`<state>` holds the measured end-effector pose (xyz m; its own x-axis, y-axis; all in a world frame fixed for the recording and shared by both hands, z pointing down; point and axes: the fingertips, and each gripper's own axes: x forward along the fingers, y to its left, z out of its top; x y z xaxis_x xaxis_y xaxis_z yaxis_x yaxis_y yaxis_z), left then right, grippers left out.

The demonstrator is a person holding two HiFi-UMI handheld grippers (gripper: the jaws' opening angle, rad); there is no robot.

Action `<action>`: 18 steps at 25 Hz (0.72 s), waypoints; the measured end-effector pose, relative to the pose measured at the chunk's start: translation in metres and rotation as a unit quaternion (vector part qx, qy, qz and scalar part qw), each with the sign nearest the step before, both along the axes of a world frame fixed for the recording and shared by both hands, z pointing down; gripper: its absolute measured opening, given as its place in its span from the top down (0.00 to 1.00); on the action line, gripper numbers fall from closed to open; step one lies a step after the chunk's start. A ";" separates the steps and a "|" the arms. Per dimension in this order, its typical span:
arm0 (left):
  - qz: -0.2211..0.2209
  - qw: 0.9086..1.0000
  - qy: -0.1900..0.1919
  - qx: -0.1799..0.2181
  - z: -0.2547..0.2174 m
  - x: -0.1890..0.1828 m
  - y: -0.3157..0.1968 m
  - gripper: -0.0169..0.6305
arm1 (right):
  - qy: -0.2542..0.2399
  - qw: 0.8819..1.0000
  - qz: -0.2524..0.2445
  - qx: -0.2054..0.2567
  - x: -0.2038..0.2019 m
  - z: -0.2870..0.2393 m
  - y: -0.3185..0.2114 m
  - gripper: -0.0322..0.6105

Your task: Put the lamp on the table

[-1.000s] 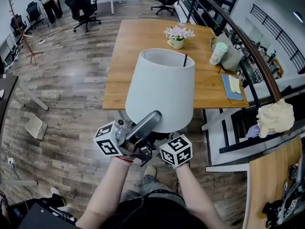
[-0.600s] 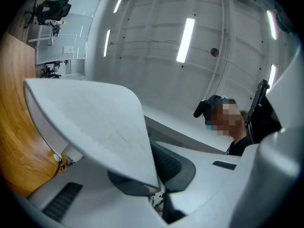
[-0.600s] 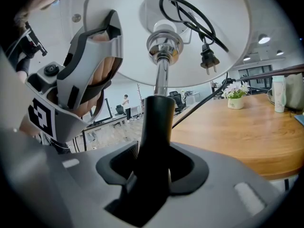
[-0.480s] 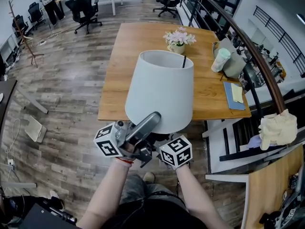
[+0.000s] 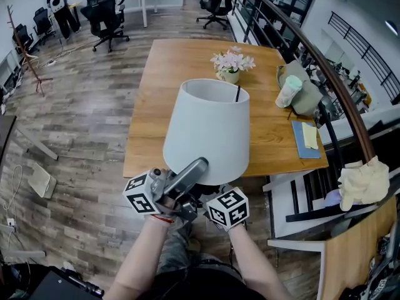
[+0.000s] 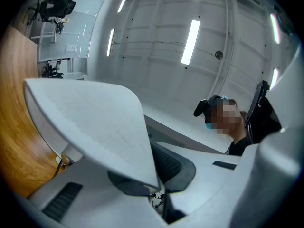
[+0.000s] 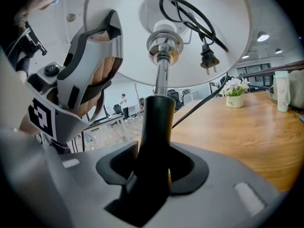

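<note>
Two grippers hold the lamp [image 5: 209, 130] aloft at the near edge of the table [image 5: 162, 67]: the right gripper [image 7: 154, 167] clamps its black stem [image 7: 157, 118], likely bearing the weight, while the left gripper [image 6: 159, 186] pinches the shade [image 6: 95, 122] by its rim, steadying it.

We see bright, even light over the table [image 5: 187, 61], with only soft shadows. Above the lamp [image 6: 95, 122], ceiling strip lights [image 6: 191, 42] glare white. Both gripper views bend strongly at their edges, with dark corners.
</note>
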<state>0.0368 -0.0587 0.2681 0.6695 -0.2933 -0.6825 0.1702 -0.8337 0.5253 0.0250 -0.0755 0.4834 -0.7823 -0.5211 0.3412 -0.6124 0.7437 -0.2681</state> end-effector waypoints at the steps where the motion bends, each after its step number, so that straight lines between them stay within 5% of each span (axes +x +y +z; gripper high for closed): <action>1: 0.002 1.000 0.000 0.000 0.001 0.000 -0.007 0.97 | 0.001 1.000 0.001 -0.001 0.000 0.001 -0.007 0.65; 18: 0.033 0.999 0.007 -0.034 0.020 -0.012 -0.138 0.97 | 0.004 0.999 0.024 -0.032 -0.010 0.021 -0.126 0.65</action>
<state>0.0245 -0.1965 0.2879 0.6796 -0.2954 -0.6715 0.2308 -0.7828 0.5779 0.0153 -0.2011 0.5040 -0.7540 -0.5350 0.3812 -0.6492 0.6953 -0.3083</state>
